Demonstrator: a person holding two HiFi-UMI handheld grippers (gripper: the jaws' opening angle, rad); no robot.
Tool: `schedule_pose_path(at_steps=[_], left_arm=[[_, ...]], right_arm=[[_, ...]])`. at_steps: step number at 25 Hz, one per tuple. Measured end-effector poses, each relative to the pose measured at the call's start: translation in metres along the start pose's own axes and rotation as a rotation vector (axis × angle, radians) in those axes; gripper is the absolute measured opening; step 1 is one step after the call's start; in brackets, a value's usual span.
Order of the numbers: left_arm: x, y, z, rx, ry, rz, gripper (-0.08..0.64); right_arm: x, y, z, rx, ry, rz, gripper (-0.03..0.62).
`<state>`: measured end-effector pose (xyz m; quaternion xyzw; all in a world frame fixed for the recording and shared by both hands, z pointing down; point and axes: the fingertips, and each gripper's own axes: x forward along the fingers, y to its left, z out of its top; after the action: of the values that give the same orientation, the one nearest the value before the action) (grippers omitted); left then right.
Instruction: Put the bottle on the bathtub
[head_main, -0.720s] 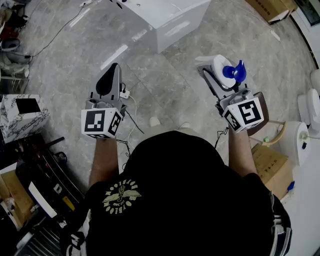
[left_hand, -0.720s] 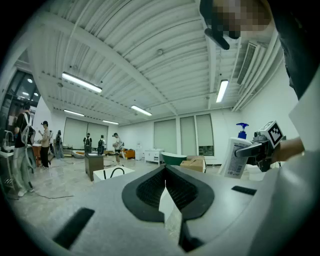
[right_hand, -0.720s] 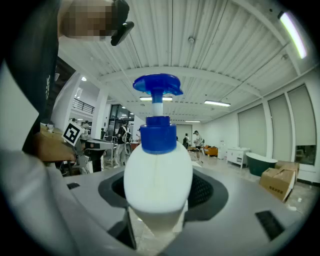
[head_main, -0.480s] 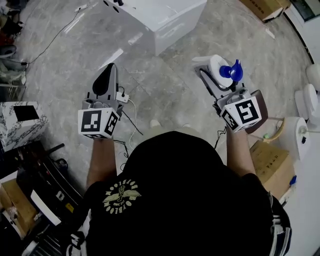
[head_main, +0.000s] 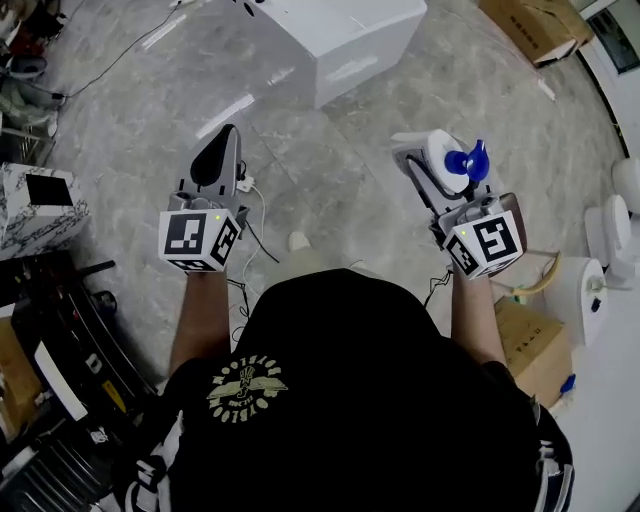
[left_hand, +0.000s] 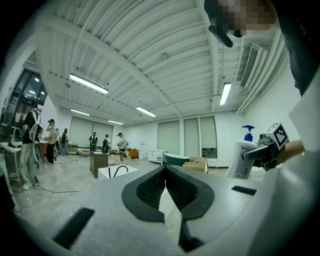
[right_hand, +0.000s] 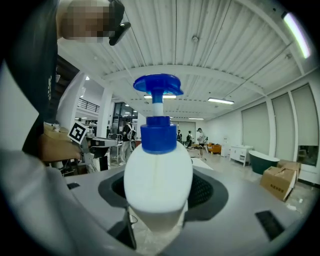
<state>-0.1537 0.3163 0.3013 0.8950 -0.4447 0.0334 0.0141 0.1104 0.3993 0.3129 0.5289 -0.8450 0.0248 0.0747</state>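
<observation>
Bottle (right_hand: 158, 175) upright (blue pump on top), clamped in right gripper (head_main: 437, 155) jaws; left gripper (head_main: 220, 148) jaws closed, empty.

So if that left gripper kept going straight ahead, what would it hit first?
Nothing close. The left gripper, jaws shut and empty, points level over open floor. The white box sits low, left of its line; the dark green bathtub lies roughly ahead, far off, though depth is hard to judge.

The person wore a black T-shirt (head_main: 380, 400) with a pale winged emblem (head_main: 245, 385) toward eight o'clock and white stripes (head_main: 553, 470) at its edges. The left tongs (head_main: 222, 150) and right tongs (head_main: 447, 160) were grey with black ribbed pads, each bearing a white cube (head_main: 200, 240) of black square markers.
</observation>
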Motion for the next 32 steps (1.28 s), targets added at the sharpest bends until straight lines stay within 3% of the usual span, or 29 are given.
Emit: schedule_pose_path(at_steps=[6, 11, 17, 24, 32], left_arm=[[-0.044, -0.035, -0.014, 0.011, 0.021, 0.08, 0.009], [-0.062, -0.039, -0.025, 0.019, 0.051, 0.103, 0.009], [-0.051, -0.004, -0.02, 0.014, 0.057, 0.086, 0.009], [-0.025, 0.031, -0.015, 0.01, 0.01, 0.01, 0.009], [0.006, 0.049, -0.02, -0.021, 0.014, -0.024, 0.009]], right_arm=[[-0.042, -0.005, -0.021, 0.033, 0.009, 0.048, 0.267], [-0.043, -0.006, -0.023, 0.062, -0.013, 0.049, 0.267], [-0.016, 0.002, -0.009, 0.069, -0.012, 0.026, 0.267], [0.018, 0.009, 0.012, 0.055, -0.027, -0.025, 0.267], [0.042, -0.011, 0.002, 0.087, 0.003, -0.074, 0.267]])
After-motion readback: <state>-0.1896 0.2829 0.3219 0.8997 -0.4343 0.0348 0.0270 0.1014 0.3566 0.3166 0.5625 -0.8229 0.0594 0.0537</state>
